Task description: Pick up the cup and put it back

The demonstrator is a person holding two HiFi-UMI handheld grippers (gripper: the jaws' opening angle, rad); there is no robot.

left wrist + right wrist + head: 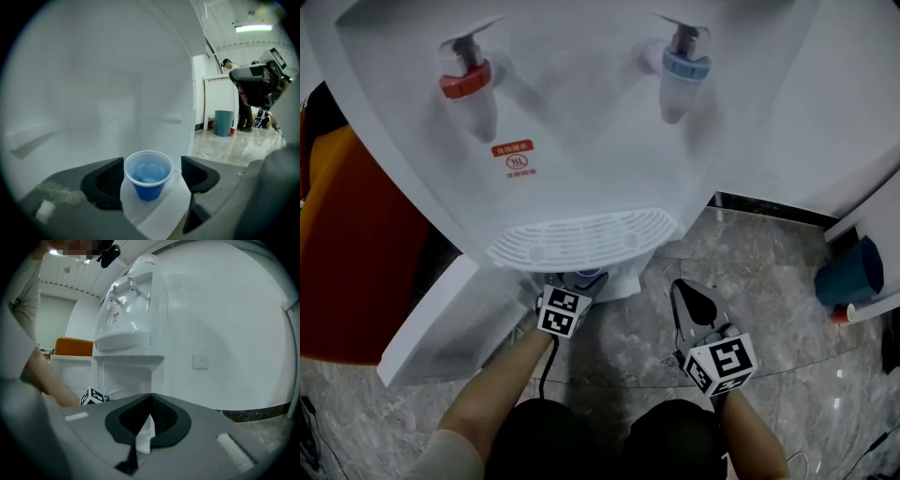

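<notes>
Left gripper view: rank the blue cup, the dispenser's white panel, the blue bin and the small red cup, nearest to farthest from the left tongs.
1. Blue cup: between the open left tongs.
2. White panel: directly behind the cup.
3. Blue bin and small red cup: far right, across the floor; too close to call.
</notes>
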